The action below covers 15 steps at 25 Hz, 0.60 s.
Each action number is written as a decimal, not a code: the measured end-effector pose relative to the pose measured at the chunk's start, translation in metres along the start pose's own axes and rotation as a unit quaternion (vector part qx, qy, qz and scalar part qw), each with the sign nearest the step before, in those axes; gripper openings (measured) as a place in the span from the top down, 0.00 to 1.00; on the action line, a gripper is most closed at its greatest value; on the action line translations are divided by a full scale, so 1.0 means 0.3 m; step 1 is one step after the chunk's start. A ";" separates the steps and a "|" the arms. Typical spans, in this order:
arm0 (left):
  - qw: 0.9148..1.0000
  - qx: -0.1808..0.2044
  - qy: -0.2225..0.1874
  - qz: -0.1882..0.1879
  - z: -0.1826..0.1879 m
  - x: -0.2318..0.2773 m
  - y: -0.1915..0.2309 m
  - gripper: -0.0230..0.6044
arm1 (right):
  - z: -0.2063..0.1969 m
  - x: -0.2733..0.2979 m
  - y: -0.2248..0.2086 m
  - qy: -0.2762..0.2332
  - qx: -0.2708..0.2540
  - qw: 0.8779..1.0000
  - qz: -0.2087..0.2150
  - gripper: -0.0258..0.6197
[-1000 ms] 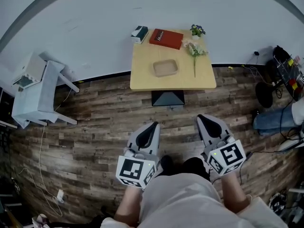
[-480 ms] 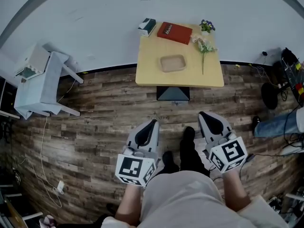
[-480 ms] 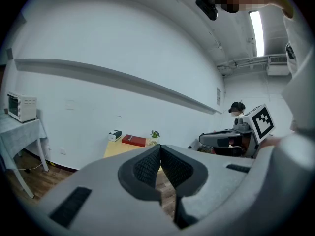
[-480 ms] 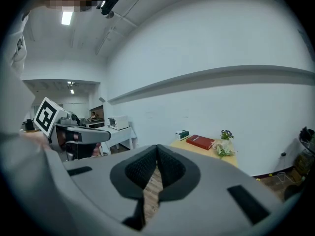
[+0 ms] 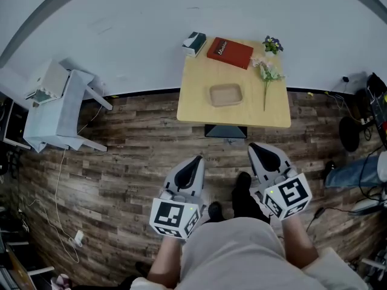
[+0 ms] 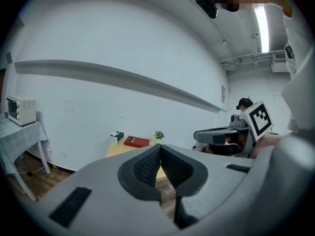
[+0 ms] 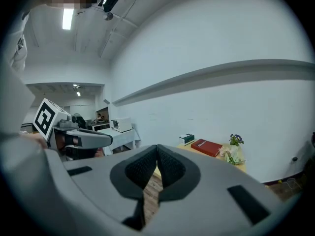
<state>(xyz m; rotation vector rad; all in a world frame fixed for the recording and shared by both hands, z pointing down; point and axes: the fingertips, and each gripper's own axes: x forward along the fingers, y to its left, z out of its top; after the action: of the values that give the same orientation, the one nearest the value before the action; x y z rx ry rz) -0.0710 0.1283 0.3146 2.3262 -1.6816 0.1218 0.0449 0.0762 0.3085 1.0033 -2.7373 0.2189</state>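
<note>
- Both tongs are up at waist height. The left gripper [image 5: 196, 159] has its jaws pressed together with nothing between them, as the left gripper view shows.
- It is the same on the other side: the right gripper [image 5: 254, 147] is closed tight and empty, its ribbed pads meeting in the right gripper view.
- A black shoe [image 5: 242, 193] is planted on the wood-plank floor [image 5: 133, 144] between the two grippers.
- Straight ahead, and well apart from both tips, stands the small wooden table [image 5: 196, 98].
- The shallow tan tray [image 5: 225, 94] lies closest to the table's near edge. It sits roughly midway between the two grippers' lines, and I judge the right one a touch nearer.
- The flower stem [image 5: 265, 80] lies on the right gripper's side, its long axis running near to far, with the blooms at the far end.
- At the back edge sit the red book [image 5: 229, 52], the tissue box [image 5: 194, 43] to its left, and the little potted plant [image 5: 272, 43] at the right corner.
- Far off to the left is a pale side table [image 5: 63, 110], well clear of everything.
- Against half a second ago, the wooden table now sits lower in the head view and nearer the tips, and its things loom larger in both gripper views. The jaws remain shut.
</note>
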 end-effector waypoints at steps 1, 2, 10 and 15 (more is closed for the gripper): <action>1.000 0.000 0.000 0.001 0.011 0.022 0.003 0.96 | 0.009 0.015 -0.018 -0.001 0.000 1.000 0.003 0.95; 1.000 0.000 0.000 0.002 0.022 0.044 0.005 0.96 | 0.016 0.030 -0.037 -0.001 0.000 1.000 0.006 0.95; 1.000 -0.018 0.000 0.018 0.091 0.189 0.027 0.96 | 0.047 0.138 -0.161 0.012 -0.002 0.999 0.036 0.95; 0.999 -0.018 0.001 0.042 0.127 0.292 0.032 0.96 | 0.051 0.198 -0.260 0.020 -0.004 0.998 0.061 0.94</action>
<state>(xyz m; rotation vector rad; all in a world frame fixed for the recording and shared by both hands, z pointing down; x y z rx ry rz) -0.0551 0.0350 0.2992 2.2296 -1.7666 0.1104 0.0494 -0.0228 0.3139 0.8216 -2.7634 0.2449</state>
